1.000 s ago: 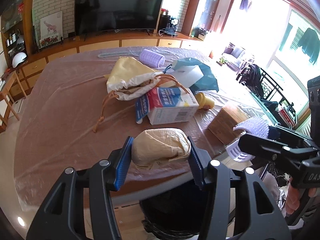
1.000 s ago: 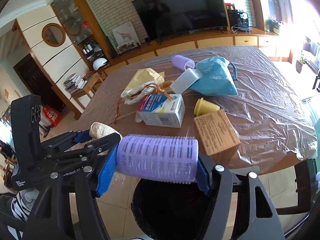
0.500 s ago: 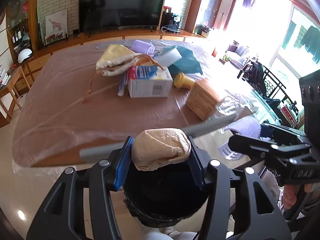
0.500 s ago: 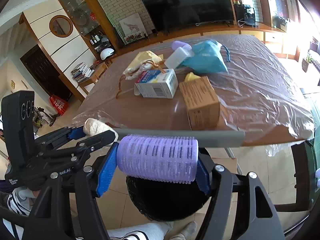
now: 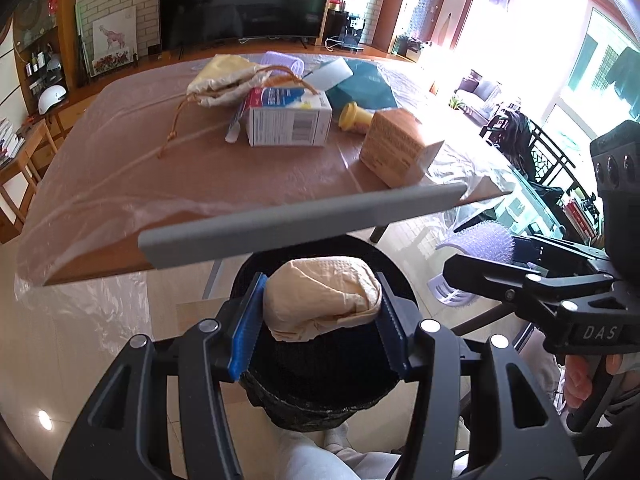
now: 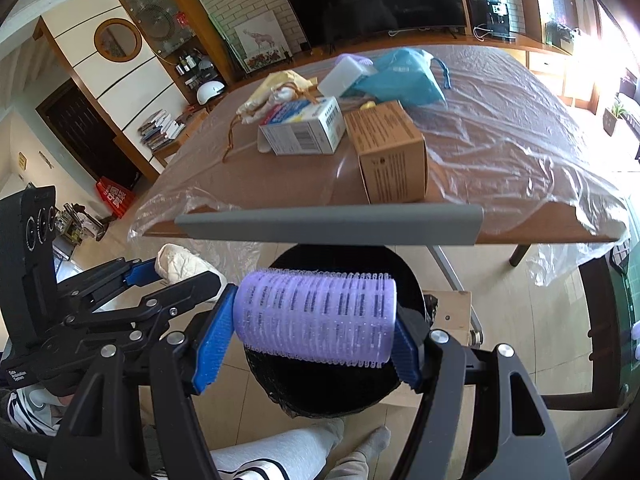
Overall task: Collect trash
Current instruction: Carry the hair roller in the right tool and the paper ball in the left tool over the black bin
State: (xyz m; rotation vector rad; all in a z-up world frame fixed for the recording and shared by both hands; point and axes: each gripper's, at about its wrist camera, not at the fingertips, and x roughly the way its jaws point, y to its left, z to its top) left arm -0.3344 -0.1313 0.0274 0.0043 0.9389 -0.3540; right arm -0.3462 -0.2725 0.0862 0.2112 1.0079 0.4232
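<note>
My left gripper (image 5: pixel 320 312) is shut on a crumpled beige paper wad (image 5: pixel 322 296) and holds it over the black-lined trash bin (image 5: pixel 320 408) below the table edge. My right gripper (image 6: pixel 314 320) is shut on a purple hair roller (image 6: pixel 316 316) and holds it over the same bin (image 6: pixel 332 392). The right gripper with the roller also shows at the right of the left wrist view (image 5: pixel 486 240). The left gripper with the wad shows at the left of the right wrist view (image 6: pixel 178 266).
The plastic-covered table (image 5: pixel 120 168) carries a white and blue carton (image 5: pixel 288 124), a brown cardboard box (image 5: pixel 396 148), a yellow cup (image 5: pixel 354 118), a cream drawstring bag (image 5: pixel 228 76), a teal bag (image 6: pixel 404 76) and another purple roller (image 5: pixel 282 62). A grey strip (image 6: pixel 328 224) runs along the table edge. The person's legs (image 6: pixel 280 456) are below.
Both grippers have pulled back from the table and dropped lower, each still holding its item. They now hang over the bin, and the table edge lies ahead of them.
</note>
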